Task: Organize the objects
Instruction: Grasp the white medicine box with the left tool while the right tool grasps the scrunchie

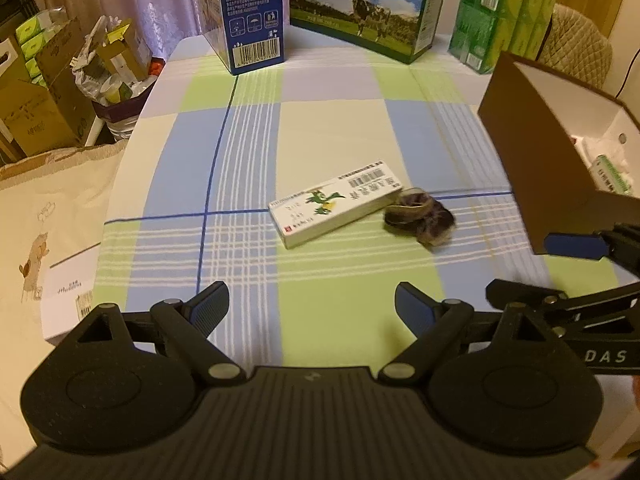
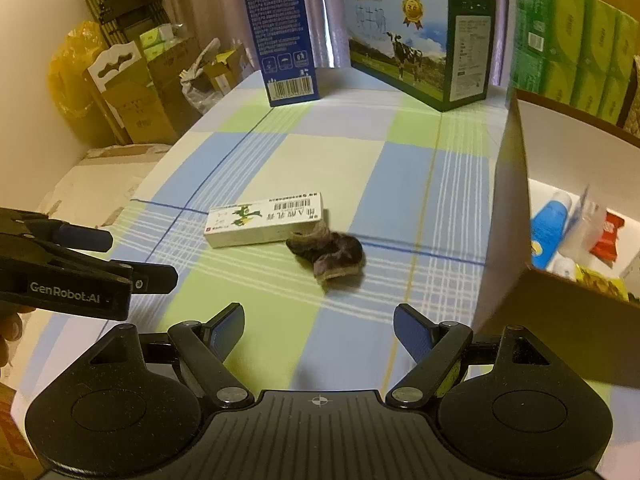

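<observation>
We see a woven cloth tablecloth (image 1: 328, 128) with a matt checked surface, and on it a smooth white cardboard box (image 1: 334, 208) beside a fuzzy dark scrunchie (image 1: 420, 216). The brown storage box (image 2: 560, 320) looks like matt cardboard, the milk carton (image 1: 364, 8) slightly glossy.

A white carton (image 1: 334, 210) and dark brown scrunchie (image 1: 420, 216) lie on blue-green-cream plaid tablecloth (image 1: 328, 120).

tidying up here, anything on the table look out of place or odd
Two loose items lie mid-table: a white carton lying askew and a crumpled dark fuzzy item touching its end. The brown box at the right already holds other items. Both grippers are open, empty.
</observation>
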A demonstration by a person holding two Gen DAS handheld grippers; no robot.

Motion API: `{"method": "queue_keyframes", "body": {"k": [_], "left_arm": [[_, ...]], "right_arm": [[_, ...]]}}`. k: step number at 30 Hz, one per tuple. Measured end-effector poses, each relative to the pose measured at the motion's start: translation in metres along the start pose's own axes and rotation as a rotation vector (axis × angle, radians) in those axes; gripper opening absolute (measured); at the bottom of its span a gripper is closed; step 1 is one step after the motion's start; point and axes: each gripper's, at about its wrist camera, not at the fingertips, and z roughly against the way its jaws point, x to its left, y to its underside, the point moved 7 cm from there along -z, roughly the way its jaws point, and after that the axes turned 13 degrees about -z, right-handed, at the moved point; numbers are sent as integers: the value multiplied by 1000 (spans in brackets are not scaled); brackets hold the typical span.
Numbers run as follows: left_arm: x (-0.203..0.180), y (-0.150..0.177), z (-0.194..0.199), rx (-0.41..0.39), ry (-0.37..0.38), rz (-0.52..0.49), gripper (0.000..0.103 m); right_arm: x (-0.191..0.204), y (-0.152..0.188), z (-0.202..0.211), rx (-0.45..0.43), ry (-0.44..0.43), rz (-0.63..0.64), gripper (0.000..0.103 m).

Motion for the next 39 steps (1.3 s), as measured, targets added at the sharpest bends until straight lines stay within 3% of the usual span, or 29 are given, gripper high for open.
{"method": "queue_keyframes", "body": {"k": [19, 26, 28, 30, 33, 39], "left_arm": [[19, -31, -69, 15, 19, -145, 88], [20, -36, -87, 33, 31, -187, 88], [20, -37, -91, 37, 35, -200, 88], [19, -38, -95, 37, 48, -217, 88], [17, -41, -99, 30, 49, -258, 88], [13, -51, -110, 5, 76, -345, 88]], "right_arm": [[-2, -24, -67, -8, 16, 8, 78], [-8, -21, -92, 34, 33, -10, 69], [-9, -21, -95, 34, 36, -4, 64], [-11, -19, -99, 48, 47, 6, 34], [-16, -19, -97, 53, 43, -12, 21], [-38, -16, -84, 58, 105, -99, 19]]}}
